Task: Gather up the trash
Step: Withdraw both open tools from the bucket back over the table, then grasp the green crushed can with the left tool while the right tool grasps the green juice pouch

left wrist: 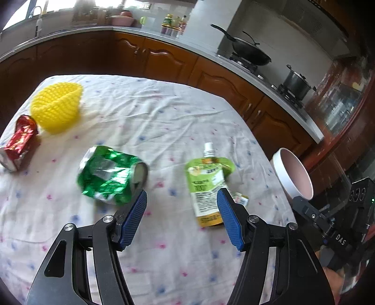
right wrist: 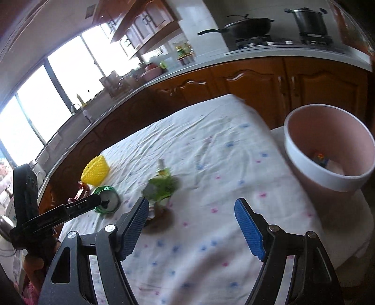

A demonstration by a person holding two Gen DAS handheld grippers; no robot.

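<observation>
While both claws gape empty | left claw (left wrist: 181, 194), right claw (right wrist: 191, 205) | pouch (left wrist: 208, 185) lies flat, spout pointing away | can (left wrist: 112, 174) on its side.

Daylight from the overexposed kitchen windows (right wrist: 54, 93) lights my views; fisheye edges bend and darken; motion blur throughout.

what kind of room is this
Most likely a home kitchen. A black wok and a steel pot sit on a gas stove along a grey countertop over wooden cabinets, with a sink faucet by the window. The trash lies on a cloth-covered table.
</observation>
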